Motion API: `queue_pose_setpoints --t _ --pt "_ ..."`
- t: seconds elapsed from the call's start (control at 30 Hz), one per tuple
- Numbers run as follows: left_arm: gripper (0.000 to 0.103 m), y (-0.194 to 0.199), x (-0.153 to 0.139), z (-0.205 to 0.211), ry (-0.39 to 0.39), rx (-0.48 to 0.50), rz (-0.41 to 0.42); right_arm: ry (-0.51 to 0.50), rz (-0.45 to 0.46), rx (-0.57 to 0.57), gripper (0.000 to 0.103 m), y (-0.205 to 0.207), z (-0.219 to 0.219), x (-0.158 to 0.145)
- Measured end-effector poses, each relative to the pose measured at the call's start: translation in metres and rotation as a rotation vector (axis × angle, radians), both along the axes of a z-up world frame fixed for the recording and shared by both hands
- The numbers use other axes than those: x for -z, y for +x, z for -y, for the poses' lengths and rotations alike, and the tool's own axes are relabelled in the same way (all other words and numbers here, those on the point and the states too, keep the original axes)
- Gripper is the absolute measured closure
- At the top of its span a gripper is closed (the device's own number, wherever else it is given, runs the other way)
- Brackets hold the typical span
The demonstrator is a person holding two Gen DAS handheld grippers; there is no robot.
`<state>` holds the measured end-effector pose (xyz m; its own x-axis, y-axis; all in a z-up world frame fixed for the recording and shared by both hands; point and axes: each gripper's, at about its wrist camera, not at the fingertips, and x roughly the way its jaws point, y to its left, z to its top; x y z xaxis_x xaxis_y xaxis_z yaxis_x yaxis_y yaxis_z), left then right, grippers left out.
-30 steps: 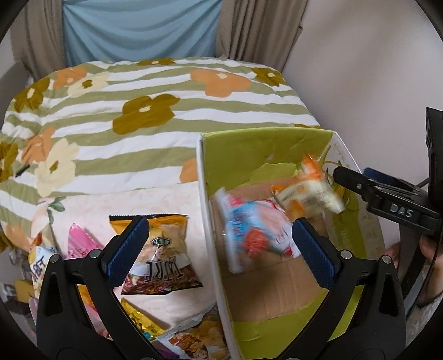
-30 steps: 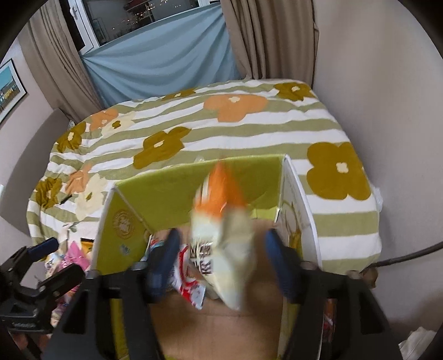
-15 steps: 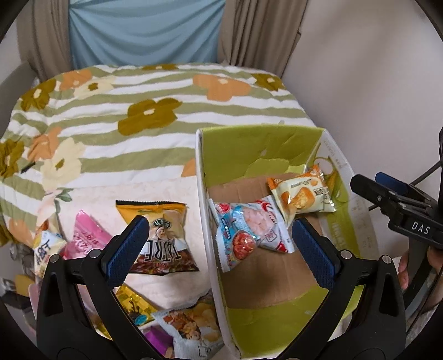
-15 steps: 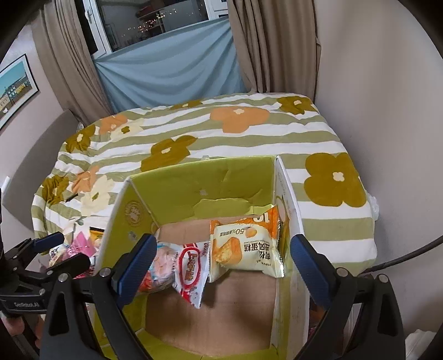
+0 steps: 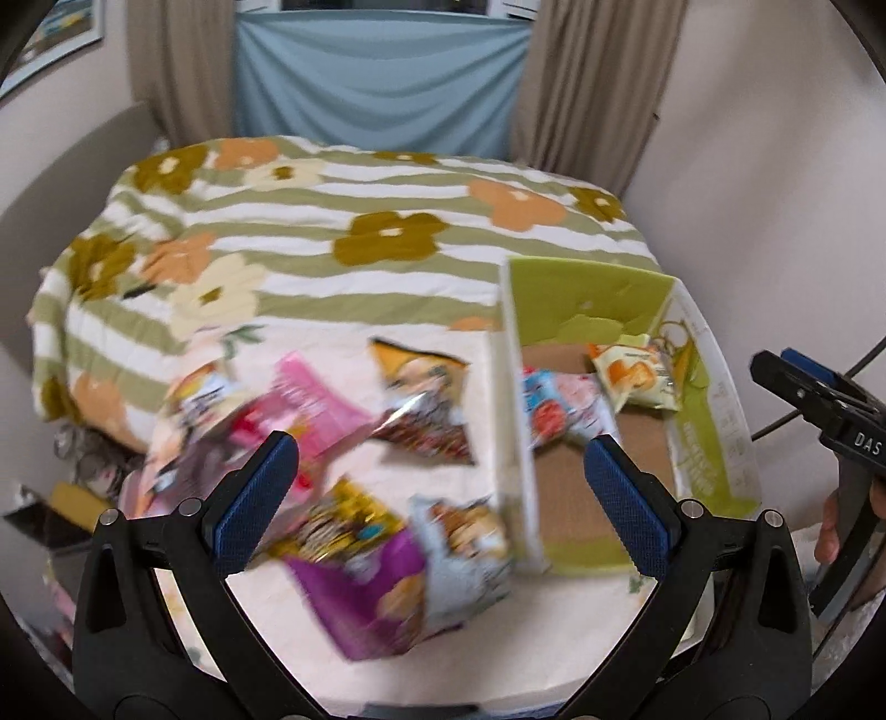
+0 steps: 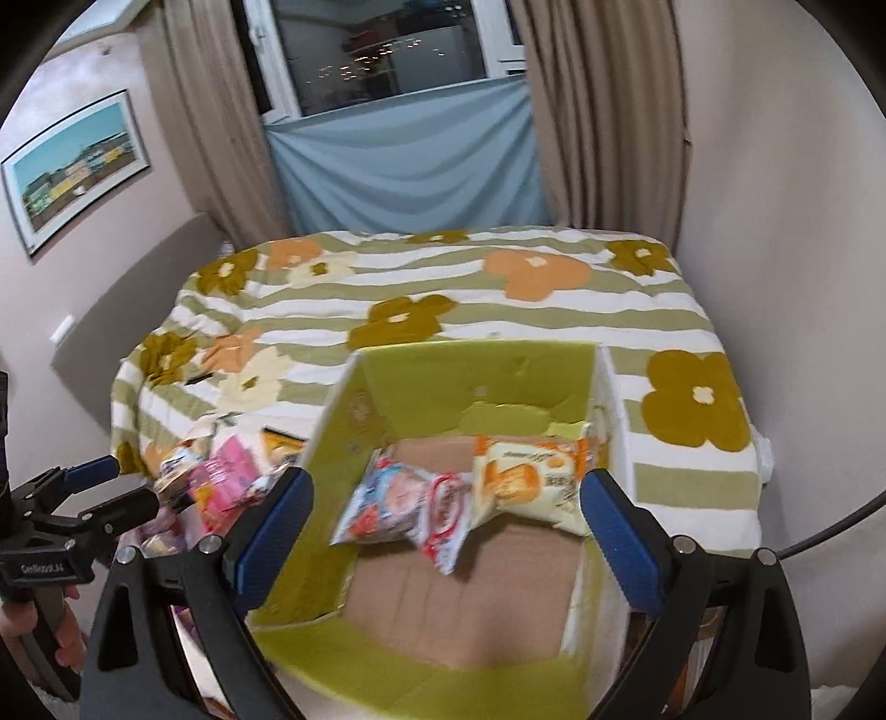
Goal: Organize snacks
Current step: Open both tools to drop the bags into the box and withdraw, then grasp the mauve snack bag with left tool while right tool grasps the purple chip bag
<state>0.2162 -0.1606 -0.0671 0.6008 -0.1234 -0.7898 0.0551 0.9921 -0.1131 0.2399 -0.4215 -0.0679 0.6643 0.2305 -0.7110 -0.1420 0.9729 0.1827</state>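
Note:
A green cardboard box [image 6: 476, 382] stands on the bed and holds a blue-and-pink snack bag [image 6: 398, 501] and a cream-and-orange snack bag [image 6: 526, 484]. The box also shows in the left wrist view [image 5: 576, 299], at the right. My right gripper [image 6: 446, 520] is open and empty above the box. My left gripper [image 5: 437, 482] is open and empty above loose snack bags left of the box: a purple bag [image 5: 365, 587], a pale bag [image 5: 465, 543], a pink bag [image 5: 310, 410] and a yellow-brown bag [image 5: 426, 410]. This view is blurred.
The bed carries a striped flower quilt [image 6: 443, 299]. A wall [image 6: 786, 221] is close on the right, curtains and a window [image 6: 387, 50] lie behind. The other gripper shows at the right edge of the left wrist view [image 5: 830, 410] and at the left of the right wrist view [image 6: 61, 531].
The cream-and-orange bag left my right gripper and landed in the box; that gripper opened and pulled back. My left gripper swung left and back from the box to over the loose bags.

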Motion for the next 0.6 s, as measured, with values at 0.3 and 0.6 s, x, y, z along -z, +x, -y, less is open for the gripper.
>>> queue_pose_setpoints --t 0.3,0.6 --pt "0.001 -0.052 0.008 -0.09 -0.019 -0.039 0.007 0.011 0.036 -0.059 0.007 -0.052 -0.069 -0.002" --pt "0.001 -0.073 0.03 -0.169 -0.016 0.08 -0.01 0.061 0.006 -0.013 0.007 -0.095 -0.16 0.019"
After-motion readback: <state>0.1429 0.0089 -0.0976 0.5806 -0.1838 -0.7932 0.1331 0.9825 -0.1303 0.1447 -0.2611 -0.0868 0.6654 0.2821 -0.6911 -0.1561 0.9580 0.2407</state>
